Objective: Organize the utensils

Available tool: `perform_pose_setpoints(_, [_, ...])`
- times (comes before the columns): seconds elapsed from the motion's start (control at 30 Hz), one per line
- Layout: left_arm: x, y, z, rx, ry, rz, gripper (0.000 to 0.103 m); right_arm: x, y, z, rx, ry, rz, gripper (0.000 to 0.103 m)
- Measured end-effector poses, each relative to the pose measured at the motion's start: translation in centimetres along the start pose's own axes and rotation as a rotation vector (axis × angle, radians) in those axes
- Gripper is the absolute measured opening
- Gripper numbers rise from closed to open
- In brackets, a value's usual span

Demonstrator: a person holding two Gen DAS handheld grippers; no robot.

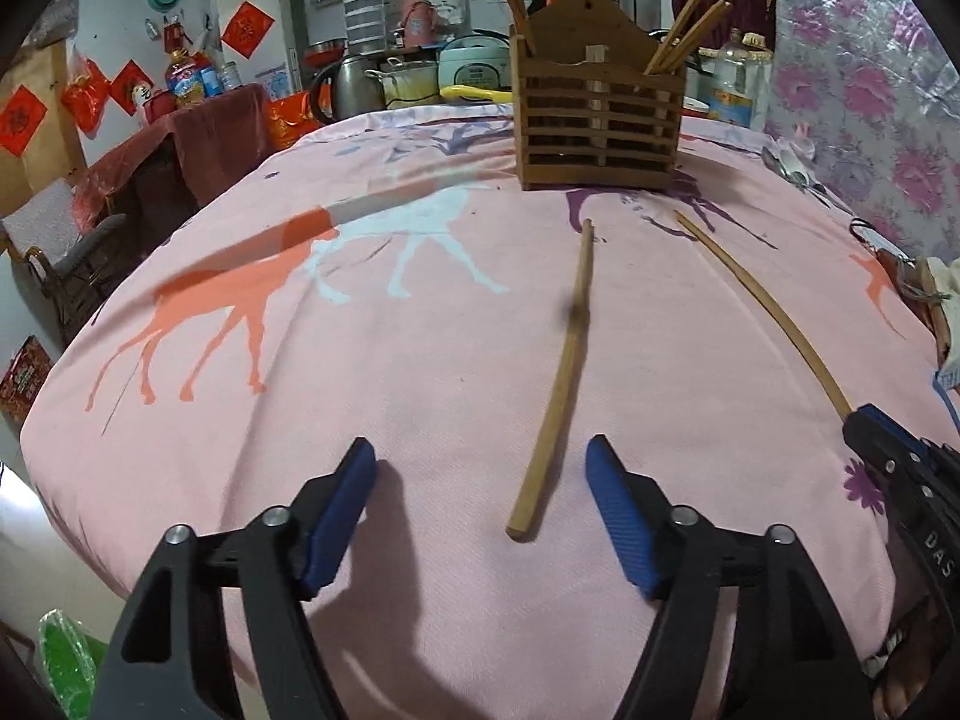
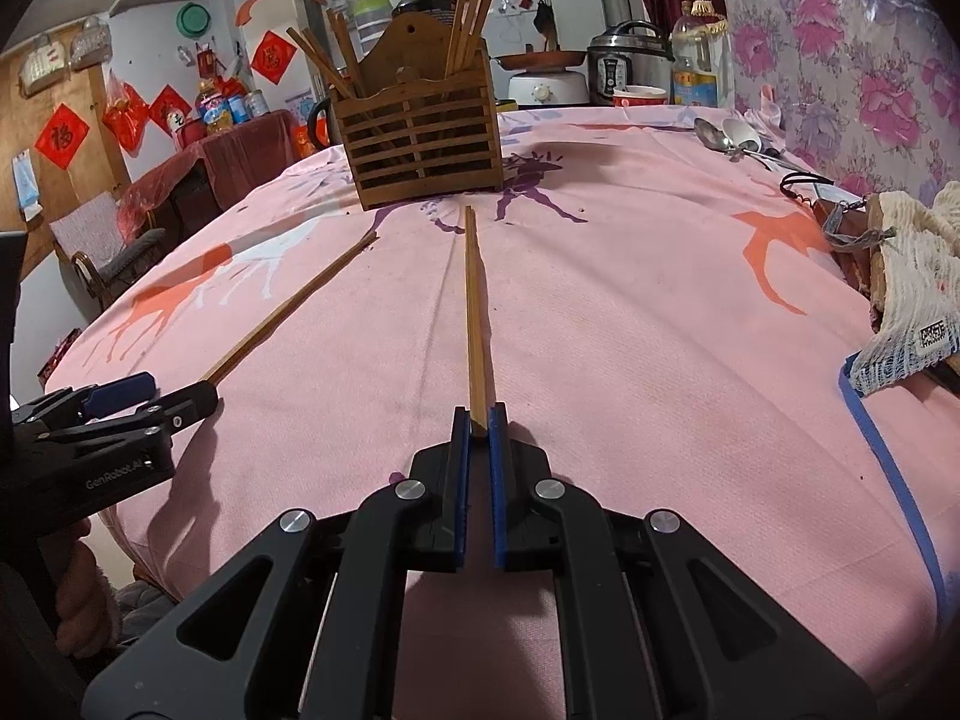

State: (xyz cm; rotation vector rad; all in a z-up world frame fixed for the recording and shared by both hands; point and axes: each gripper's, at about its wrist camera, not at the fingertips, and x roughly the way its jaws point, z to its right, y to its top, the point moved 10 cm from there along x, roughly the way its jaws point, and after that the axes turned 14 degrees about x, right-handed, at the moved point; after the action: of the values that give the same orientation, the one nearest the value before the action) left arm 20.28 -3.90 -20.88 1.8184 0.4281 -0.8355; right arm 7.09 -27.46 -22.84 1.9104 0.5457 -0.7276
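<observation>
With the right gripper (image 2: 477, 420) pinched on just the chopstick (image 2: 474, 312) end & left gripper (image 1: 480, 480) wide open, empty, it could be levered loose en route to the holder (image 2: 420, 138).

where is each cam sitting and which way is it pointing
Left wrist: on the open left tool, facing along the pink tablecloth toward the wooden chopstick holder; a loose chopstick lies ahead.
Right wrist: on the right tool, shut on a second chopstick, facing that holder.
Shared: holder, tablecloth, both chopsticks, each other's tool.
</observation>
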Motion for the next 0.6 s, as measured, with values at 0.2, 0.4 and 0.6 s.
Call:
perform_pose_setpoints(0.2, [0.0, 0.6, 0.7, 0.027, -0.017, 0.037, 0.042, 0.0, 0.0, -0.1, -0.01, -0.005, 0.008, 0.008])
perform_pose_setpoints(0.4, [-0.7, 0.4, 2.2, 0.096, -0.007, 0.059, 0.012, 0.0, -0.1, -0.1, -0.018, -0.009, 0.014, 0.009])
perform_pose_setpoints(0.6, [-0.9, 0.2, 2.2, 0.1, 0.019, 0.064, 0.016, 0.0, 0.0, -0.1, -0.022, -0.013, 0.019, 0.009])
